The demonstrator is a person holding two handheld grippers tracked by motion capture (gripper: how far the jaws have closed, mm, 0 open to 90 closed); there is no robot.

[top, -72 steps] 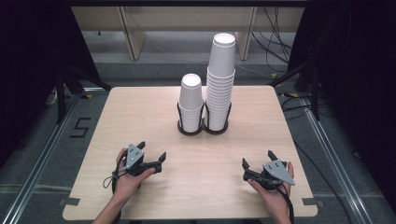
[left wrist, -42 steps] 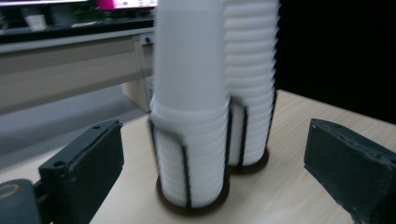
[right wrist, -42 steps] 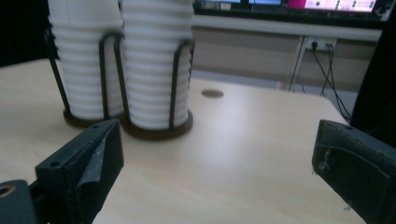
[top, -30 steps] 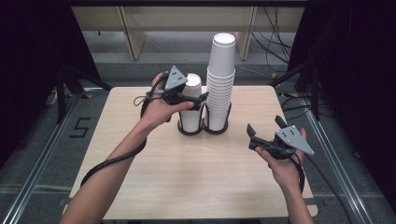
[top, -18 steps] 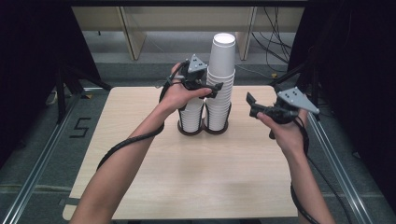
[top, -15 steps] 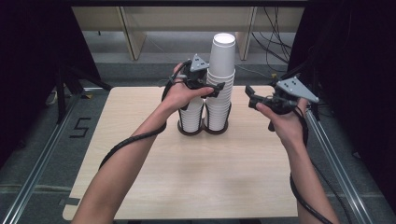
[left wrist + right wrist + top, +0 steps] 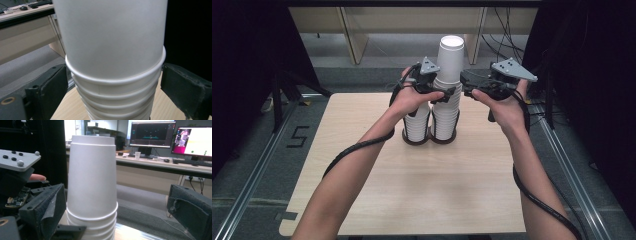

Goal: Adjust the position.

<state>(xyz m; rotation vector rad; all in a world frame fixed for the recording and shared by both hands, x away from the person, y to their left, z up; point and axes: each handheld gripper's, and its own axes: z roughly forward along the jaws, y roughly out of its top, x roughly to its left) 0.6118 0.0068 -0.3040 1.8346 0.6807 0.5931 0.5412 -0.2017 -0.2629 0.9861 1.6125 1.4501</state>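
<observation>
At the top centre of the frame, two stacks of white paper cups stand in a dark two-ring holder (image 7: 430,138) on the table (image 7: 412,190). The left gripper (image 7: 447,93) and right gripper (image 7: 466,86) both gape wide around the taller stack (image 7: 447,90), gripping nothing.

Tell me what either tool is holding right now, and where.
Nothing is held. Both the left tool and right tool are open around the tall cup stack, jaws clear of it.

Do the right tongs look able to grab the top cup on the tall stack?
Probably yes. The right tongs are open beside the top cup, which stands between their jaws, untouched, with nothing blocking.
</observation>
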